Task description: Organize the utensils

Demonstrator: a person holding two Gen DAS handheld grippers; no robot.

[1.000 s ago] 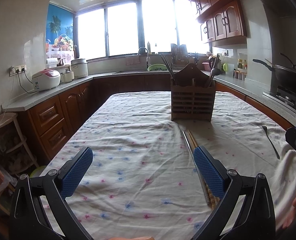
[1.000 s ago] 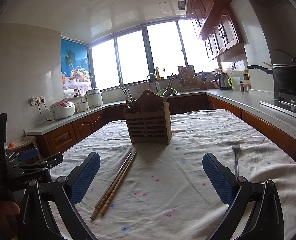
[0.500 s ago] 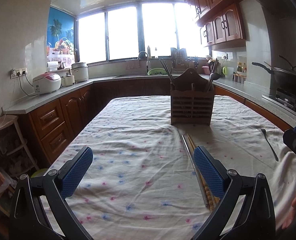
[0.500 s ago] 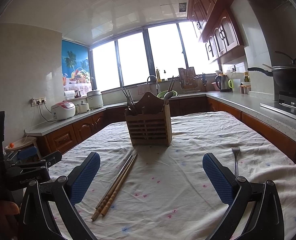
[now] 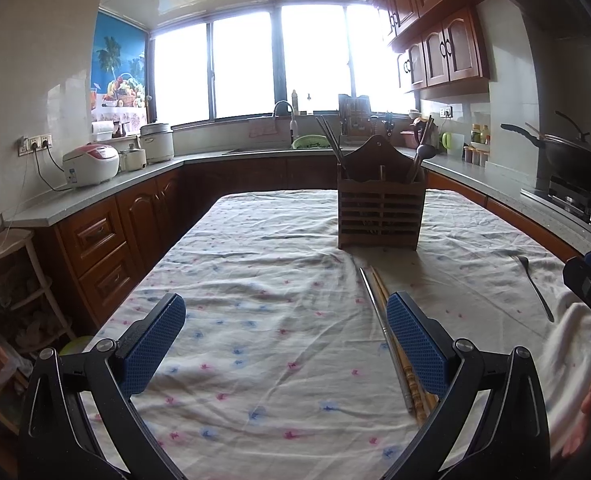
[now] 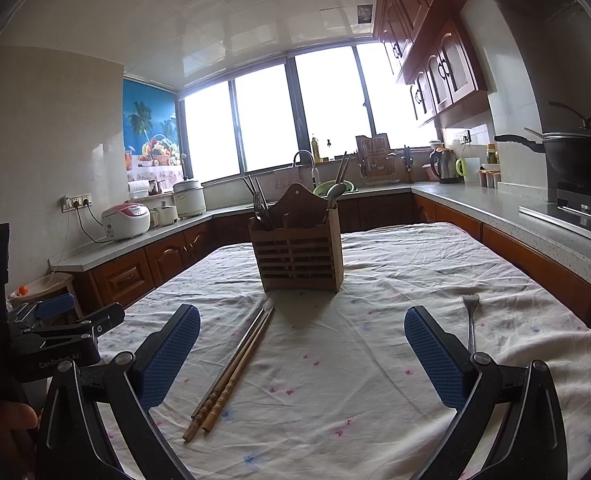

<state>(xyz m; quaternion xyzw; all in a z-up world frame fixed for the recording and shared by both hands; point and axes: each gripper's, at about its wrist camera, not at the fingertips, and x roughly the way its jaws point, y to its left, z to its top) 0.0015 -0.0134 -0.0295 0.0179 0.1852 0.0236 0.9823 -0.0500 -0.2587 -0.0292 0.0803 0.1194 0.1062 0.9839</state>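
With both the left hand-held gripper [image 5: 285,334] and the right hand-held gripper [image 6: 301,348] spread wide and empty above the desk [image 6: 375,392], nothing is picked up yet (chopsticks [image 6: 231,372] and fork [image 6: 470,320] lie before the wooden holder [image 6: 297,258]), so the next move is probably lowering onto the chopsticks.

chopsticks [image 5: 379,300] partly hidden behind left tool's right finger, fork [image 6: 470,322] handle behind right tool's finger, holder [image 6: 297,258] contents indistinct
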